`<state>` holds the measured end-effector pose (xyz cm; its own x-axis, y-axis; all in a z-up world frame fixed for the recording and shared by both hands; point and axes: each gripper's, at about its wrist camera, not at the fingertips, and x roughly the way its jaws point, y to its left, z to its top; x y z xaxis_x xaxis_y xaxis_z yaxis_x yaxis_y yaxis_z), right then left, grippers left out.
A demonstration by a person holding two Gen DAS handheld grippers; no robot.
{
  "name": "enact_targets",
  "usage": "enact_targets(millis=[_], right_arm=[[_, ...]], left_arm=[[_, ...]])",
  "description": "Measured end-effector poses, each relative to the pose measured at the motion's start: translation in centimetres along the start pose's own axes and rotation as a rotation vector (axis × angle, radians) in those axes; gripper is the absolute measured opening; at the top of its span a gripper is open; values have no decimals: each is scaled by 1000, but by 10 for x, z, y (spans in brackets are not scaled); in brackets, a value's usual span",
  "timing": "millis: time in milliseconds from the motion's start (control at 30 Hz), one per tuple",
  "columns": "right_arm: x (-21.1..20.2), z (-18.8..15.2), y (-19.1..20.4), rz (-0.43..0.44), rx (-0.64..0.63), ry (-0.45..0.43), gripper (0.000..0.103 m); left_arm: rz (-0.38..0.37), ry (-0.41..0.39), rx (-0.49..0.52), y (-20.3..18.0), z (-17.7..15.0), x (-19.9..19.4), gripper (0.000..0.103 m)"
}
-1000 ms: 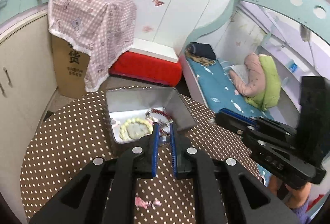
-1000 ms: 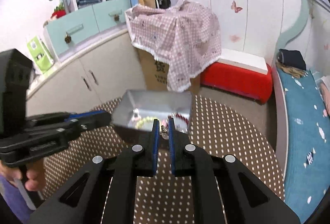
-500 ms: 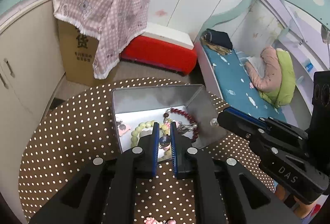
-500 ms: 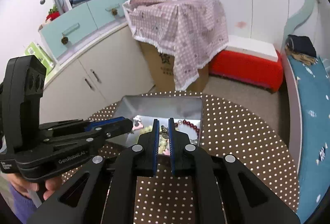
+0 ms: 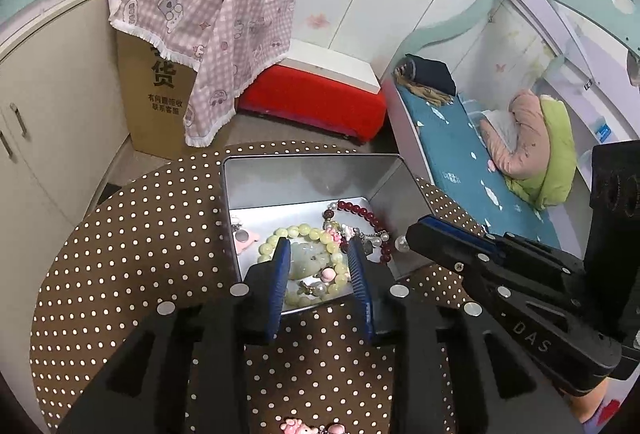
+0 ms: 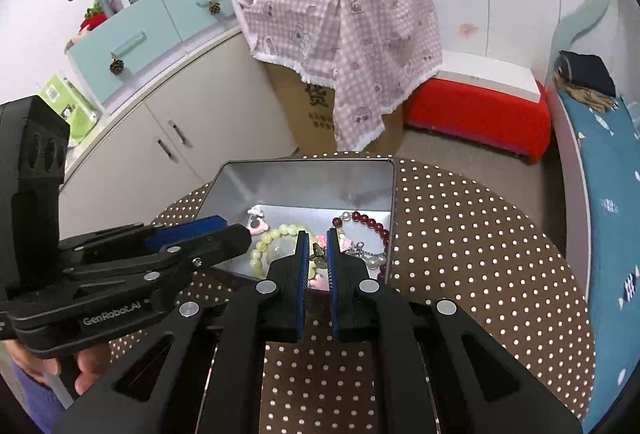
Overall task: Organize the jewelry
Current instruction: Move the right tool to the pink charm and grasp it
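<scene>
An open silver tin (image 5: 304, 174) (image 6: 304, 178) stands on the brown polka-dot table (image 5: 140, 234). It holds a pale green bead bracelet (image 5: 304, 230) (image 6: 276, 232) with a jade pendant (image 5: 310, 258), a dark red bead bracelet (image 5: 360, 212) (image 6: 370, 222) and a pink charm (image 5: 242, 238). My left gripper (image 5: 318, 246) (image 6: 228, 230) hangs over the tin's near edge. Its jaws are opening and the pads press on nothing. My right gripper (image 6: 318, 236) (image 5: 416, 230) is shut on a small bronze-coloured charm (image 6: 318, 252) over the tin. A pearl (image 5: 401, 243) hangs by its tip.
A small pink trinket (image 5: 300, 426) lies on the table near me. Beyond the table stand a cardboard box under a pink checked cloth (image 5: 200, 14), a red stool (image 5: 312, 102), cream cabinets (image 6: 160, 138) on the left and a bed (image 5: 452, 162) on the right.
Both grippers came down and forward over the tin. The left jaws, shut on a small bead before, have spread apart and let it go. The right jaws stay shut on the charm.
</scene>
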<state>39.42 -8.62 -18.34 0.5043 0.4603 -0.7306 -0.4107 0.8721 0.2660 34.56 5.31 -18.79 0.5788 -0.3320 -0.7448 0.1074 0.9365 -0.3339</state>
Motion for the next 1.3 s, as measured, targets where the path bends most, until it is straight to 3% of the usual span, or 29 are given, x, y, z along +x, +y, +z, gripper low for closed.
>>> enact_targets(millis=[167, 233, 300, 333, 367, 467, 767, 1033, 1300], right_arm=[[-9, -2, -5, -3, 16, -22, 12], [-16, -3, -3, -5, 12, -37, 14], [-25, -6, -2, -12, 11, -51, 25], [-32, -7, -1, -20, 6, -64, 38], [-39, -10, 1, -27, 1, -81, 43], [-54, -19, 5, -20, -5, -94, 43], [-74, -70, 26, -54, -48, -81, 48], [-36, -121, 56, -21, -108, 44, 48], [-12, -132, 78, -39, -166, 65, 48]], left_arm=[[-8, -12, -5, -2, -5, -9, 31], [-7, -35, -2, -4, -8, -17, 46], [3, -57, 5, -6, -11, -26, 50], [2, -61, 14, -7, -13, -31, 50], [3, -68, 22, -9, -17, -37, 52], [36, -103, 27, -9, -29, -53, 60], [128, -115, 35, 3, -80, -80, 65], [134, -92, -27, 23, -120, -88, 65], [151, -54, -58, 40, -146, -86, 65]])
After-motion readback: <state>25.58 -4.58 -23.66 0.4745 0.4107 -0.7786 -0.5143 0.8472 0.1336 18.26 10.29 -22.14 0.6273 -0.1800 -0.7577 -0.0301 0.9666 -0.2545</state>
